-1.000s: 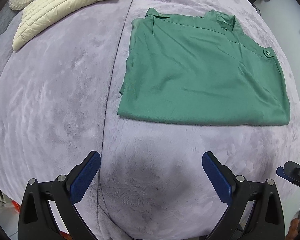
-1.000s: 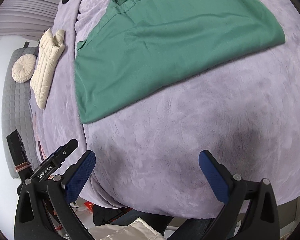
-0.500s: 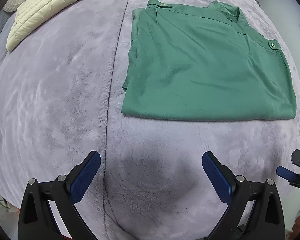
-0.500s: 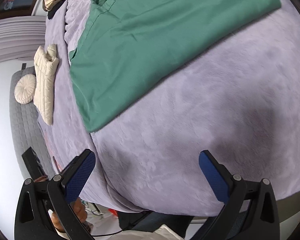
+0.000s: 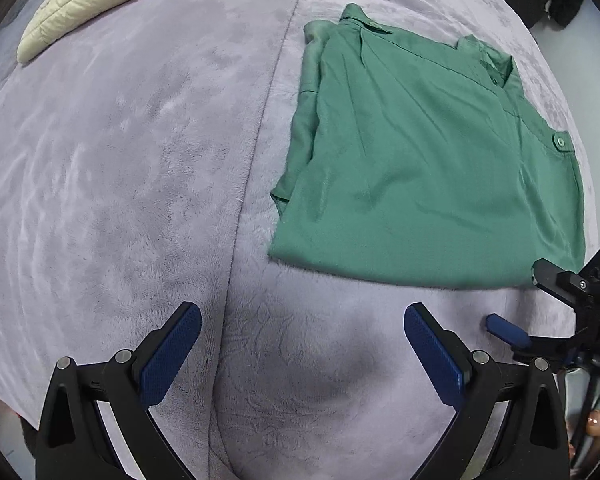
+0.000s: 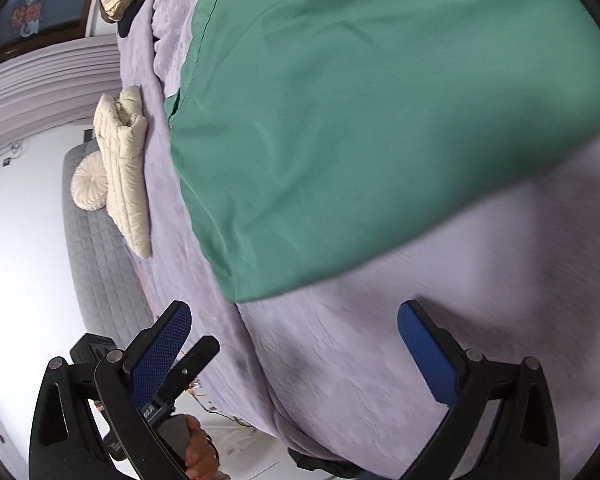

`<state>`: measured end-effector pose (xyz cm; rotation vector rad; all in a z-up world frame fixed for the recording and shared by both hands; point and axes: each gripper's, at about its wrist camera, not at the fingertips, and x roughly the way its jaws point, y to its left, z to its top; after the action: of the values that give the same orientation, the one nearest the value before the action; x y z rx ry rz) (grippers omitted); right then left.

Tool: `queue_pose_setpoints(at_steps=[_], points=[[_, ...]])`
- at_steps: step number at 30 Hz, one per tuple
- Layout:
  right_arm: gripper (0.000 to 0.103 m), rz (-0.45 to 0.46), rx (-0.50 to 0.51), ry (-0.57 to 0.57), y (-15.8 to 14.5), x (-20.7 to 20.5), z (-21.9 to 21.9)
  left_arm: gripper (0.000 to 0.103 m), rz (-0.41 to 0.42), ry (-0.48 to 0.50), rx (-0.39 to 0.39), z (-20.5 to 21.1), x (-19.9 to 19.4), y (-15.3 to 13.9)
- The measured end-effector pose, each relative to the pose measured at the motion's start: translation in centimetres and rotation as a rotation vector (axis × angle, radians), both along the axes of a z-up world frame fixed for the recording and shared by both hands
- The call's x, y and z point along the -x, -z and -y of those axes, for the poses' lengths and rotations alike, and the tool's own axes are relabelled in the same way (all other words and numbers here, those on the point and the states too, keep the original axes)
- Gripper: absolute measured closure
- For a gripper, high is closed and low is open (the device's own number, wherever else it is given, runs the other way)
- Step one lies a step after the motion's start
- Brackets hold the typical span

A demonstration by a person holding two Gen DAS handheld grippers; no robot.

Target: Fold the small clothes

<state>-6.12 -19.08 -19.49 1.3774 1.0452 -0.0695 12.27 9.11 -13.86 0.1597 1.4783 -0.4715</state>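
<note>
No readable text anywhere. The left gripper (image 6: 172, 396) body carries small white lettering. It is too blurred to read.

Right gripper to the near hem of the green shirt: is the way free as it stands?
Probably yes. The right gripper is open, nothing held, and only bare purple blanket lies between it and the green shirt hem.

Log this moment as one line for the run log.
left gripper: open, empty | right gripper: open, empty | green shirt: partly folded on purple blanket
</note>
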Motion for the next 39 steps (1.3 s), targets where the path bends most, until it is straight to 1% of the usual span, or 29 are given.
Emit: queue_pose_setpoints(at_steps=[4,9,10,11,12,13,15,16,18,21,23,26,29,30,31,32,34,35,37,39], points=[[0.0,0.062,-0.04,0.033,1.5,-2.4,-0.6,0.002,-0.026,-0.034,0.063,-1.0,-2.0,0.9],[0.001,0.118,-0.076,0.142,2.1,-4.1,-0.4,0.002,-0.097,-0.063,0.171,-0.9,-4.0,2.2],[0.01,0.126,-0.088,0.161,2.1,-4.2,-0.4,0.002,-0.118,-0.068,0.196,-0.8,-4.5,2.5],[0.023,0.141,-0.11,0.173,2.1,-4.3,-0.3,0.002,-0.131,-0.072,0.215,-0.7,-4.8,2.7],[0.062,0.149,-0.123,0.175,2.0,-4.3,-0.1,0.002,-0.145,-0.075,0.236,-0.3,-5.1,2.9],[0.08,0.142,-0.114,0.168,1.7,-4.2,0.1,0.002,-0.159,-0.076,0.258,0.0,-5.6,3.1],[0.087,0.184,-0.115,0.156,0.9,-3.9,0.6,0.002,-0.184,-0.068,0.298,0.8,-6.4,3.5],[0.09,0.208,-0.108,0.148,0.2,-3.7,0.8,0.002,-0.196,-0.064,0.314,1.4,-7.0,3.7],[0.09,0.24,-0.082,0.126,-1.3,-3.7,1.2,0.002,-0.217,-0.054,0.338,2.7,-8.1,4.2],[0.09,0.275,-0.038,0.077,-3.1,-4.0,1.2,0.002,-0.23,-0.048,0.343,4.9,-10.0,5.1],[0.09,0.284,-0.018,0.052,-3.8,-4.2,1.2,0.002,-0.246,-0.037,0.36,6.4,-11.1,5.5],[0.09,0.277,0.001,0.021,-3.9,-4.3,1.1,0.002,-0.238,0.0,0.368,8.8,-12.2,5.6],[0.09,0.245,0.0,-0.012,-3.2,-3.6,0.9,0.002,-0.216,0.037,0.322,11.0,-12.6,5.8],[0.089,0.231,-0.001,-0.037,-3.0,-3.2,0.7,0.006,-0.208,0.043,0.303,11.1,-12.4,5.8],[0.086,0.212,0.002,-0.065,-2.9,-2.9,0.5,0.02,-0.195,0.05,0.274,11.5,-12.3,6.0],[0.086,0.178,0.019,-0.095,-2.9,-2.4,0.4,0.026,-0.177,0.064,0.23,11.8,-12.2,6.2],[0.084,0.12,0.056,-0.17,-3.2,-1.5,0.4,0.052,-0.136,0.09,0.171,12.0,-11.9,6.4],[0.084,0.106,0.082,-0.196,-3.6,-0.9,0.7,0.059,-0.116,0.102,0.161,12.0,-11.8,6.3],[0.078,0.101,0.147,-0.213,-5.0,0.4,2.1,0.078,-0.1,0.111,0.171,11.9,-11.7,5.8],[0.078,0.106,0.225,-0.182,-6.3,1.3,4.2,0.083,-0.085,0.112,0.196,11.6,-11.6,4.9]])
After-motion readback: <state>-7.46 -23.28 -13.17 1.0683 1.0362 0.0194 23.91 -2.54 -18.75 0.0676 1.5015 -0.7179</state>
